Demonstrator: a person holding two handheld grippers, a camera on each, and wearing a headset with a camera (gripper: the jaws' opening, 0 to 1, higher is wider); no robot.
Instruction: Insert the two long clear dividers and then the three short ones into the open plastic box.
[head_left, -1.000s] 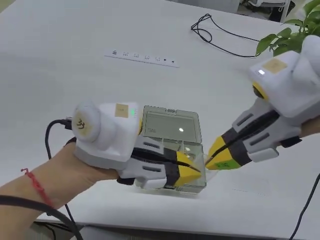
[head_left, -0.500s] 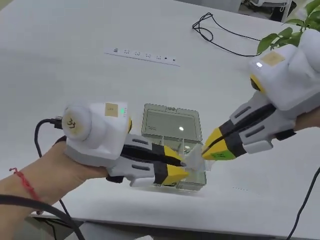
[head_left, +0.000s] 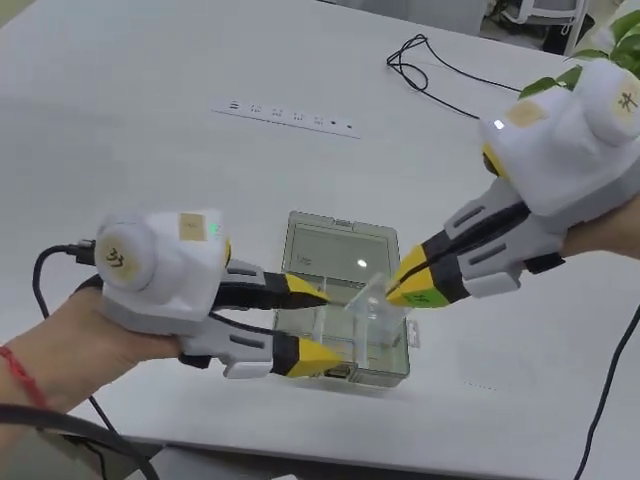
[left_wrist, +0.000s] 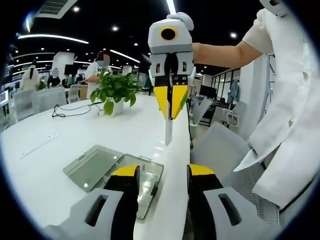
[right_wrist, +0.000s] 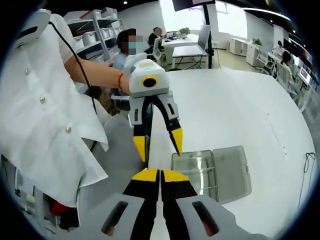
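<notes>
clear plastic box (head_left: 385, 372) sits open on the white table (head_left: 150, 80), close to its near edge, with the lid (head_left: 340, 245) laid back flat behind it. the right gripper (head_left: 398, 288) hangs over the box's right side, its jaws pressed together on a clear divider (head_left: 365, 297). the divider slants down from the yellow tips toward the inside of the box; whether its lower edge touches anything in there i cannot tell. in the left gripper view the divider shows edge-on, hanging from those tips with its lower end above the box. the left gripper (head_left: 314, 322) lies low at the box's left side, jaws spread wide and holding nothing (one tip over the back rim, the other by the front wall). in the right gripper view it faces the camera, its two tips well apart, just beside the box. some thin clear walls seem to stand inside the box, too faint to count. further back on the table lies a power strip (head_left: 290, 117), and a plant (head_left: 552, 84) stands toward the far right.
</notes>
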